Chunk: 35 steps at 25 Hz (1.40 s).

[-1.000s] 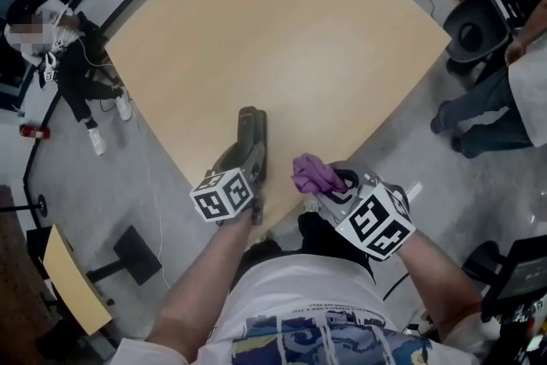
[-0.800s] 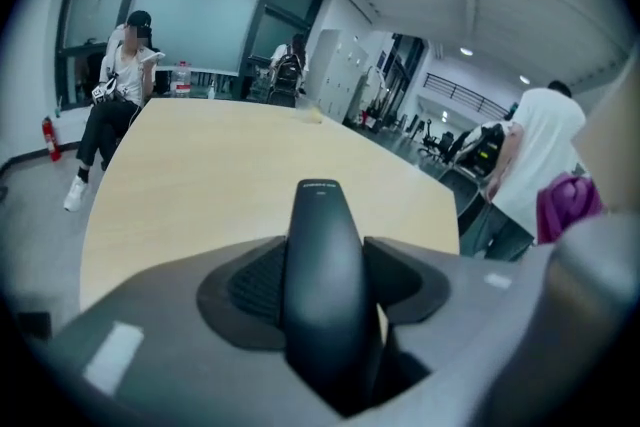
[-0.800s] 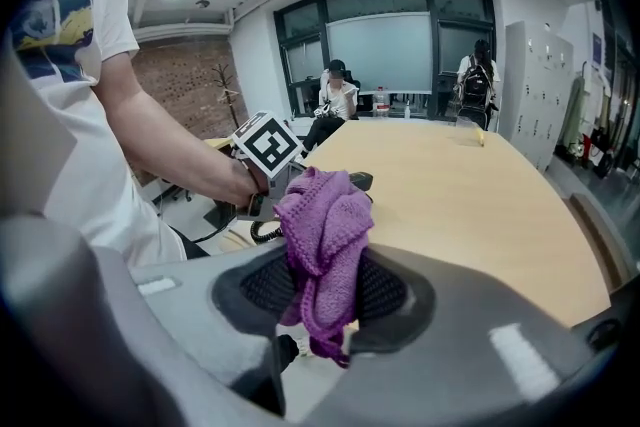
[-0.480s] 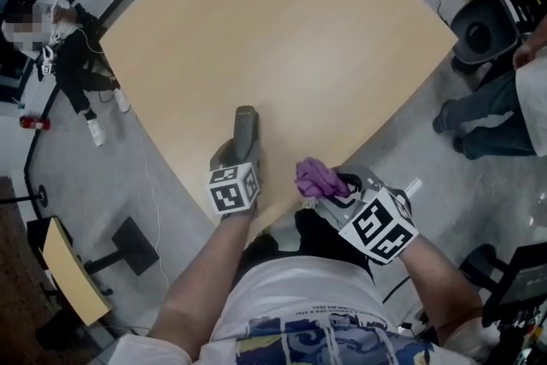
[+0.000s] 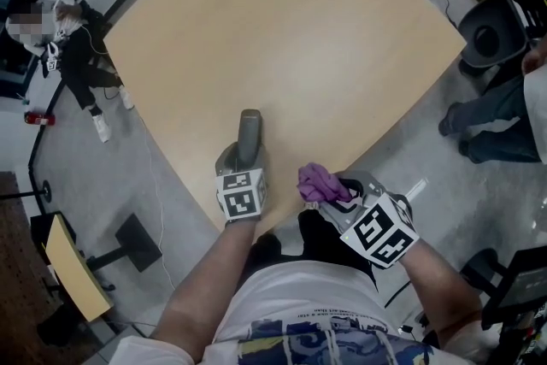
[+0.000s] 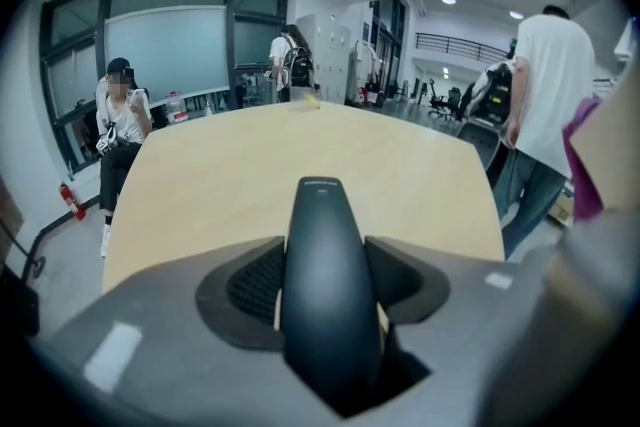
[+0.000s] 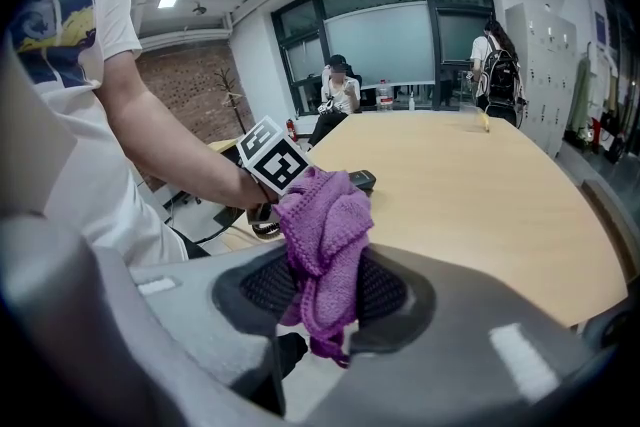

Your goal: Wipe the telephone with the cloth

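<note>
Sitting gripped within left claw [image 5: 244,156]: telephone [image 6: 325,285]

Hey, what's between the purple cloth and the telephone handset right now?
Nothing: in the head view only a bare strip of the wooden table separates the cloth, clamped in the right gripper, from the handset in the left gripper.

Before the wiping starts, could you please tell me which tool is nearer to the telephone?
Left. The left tool grips the telephone itself; the right tool, holding the purple cloth, sits apart to the telephone's right, not touching it.
</note>
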### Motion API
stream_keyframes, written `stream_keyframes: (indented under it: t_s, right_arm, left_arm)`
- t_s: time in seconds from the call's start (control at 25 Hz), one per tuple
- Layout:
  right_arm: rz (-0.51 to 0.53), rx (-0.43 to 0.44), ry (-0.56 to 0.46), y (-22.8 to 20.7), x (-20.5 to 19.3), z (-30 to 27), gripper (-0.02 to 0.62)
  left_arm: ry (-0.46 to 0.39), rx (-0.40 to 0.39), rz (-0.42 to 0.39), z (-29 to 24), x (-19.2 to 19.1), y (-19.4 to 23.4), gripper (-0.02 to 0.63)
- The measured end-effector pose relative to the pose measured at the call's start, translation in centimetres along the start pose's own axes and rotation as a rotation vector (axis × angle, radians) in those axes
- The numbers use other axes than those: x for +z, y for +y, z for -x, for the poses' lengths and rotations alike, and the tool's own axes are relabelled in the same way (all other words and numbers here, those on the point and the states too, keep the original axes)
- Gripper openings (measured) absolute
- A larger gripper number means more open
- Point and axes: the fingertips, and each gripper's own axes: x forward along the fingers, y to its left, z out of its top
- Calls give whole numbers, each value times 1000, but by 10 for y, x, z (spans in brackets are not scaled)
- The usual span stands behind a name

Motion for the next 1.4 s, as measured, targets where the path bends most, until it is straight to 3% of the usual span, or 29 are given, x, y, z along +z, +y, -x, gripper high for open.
stream_keyframes:
  t_s: [0.36, 0.6, 0.88, 1.04, 1.28, 1.4]
  right_arm:
    - [2, -5, -9, 2, 1, -7, 140]
    - [-5, -48, -14, 14, 9, -14, 140]
    - [28, -106, -17, 59, 29, -30, 140]
    - [26, -153, -33, 103, 50, -39, 140]
    - [-19, -247, -74, 168, 73, -59, 140]
    - [-60, -278, -69, 200, 73, -69, 140]
  left_arm:
    - [-10, -64, 30, 2, 1, -6, 345]
    - [-96, -160, -94, 45, 13, -10, 380]
    - [-196, -325, -165, 130, 6, 0, 376]
    - [-198, -448, -150, 177, -17, 16, 304]
    - [-233, -575, -199, 235, -43, 47, 3]
    - [-219, -664, -229, 259, -63, 55, 3]
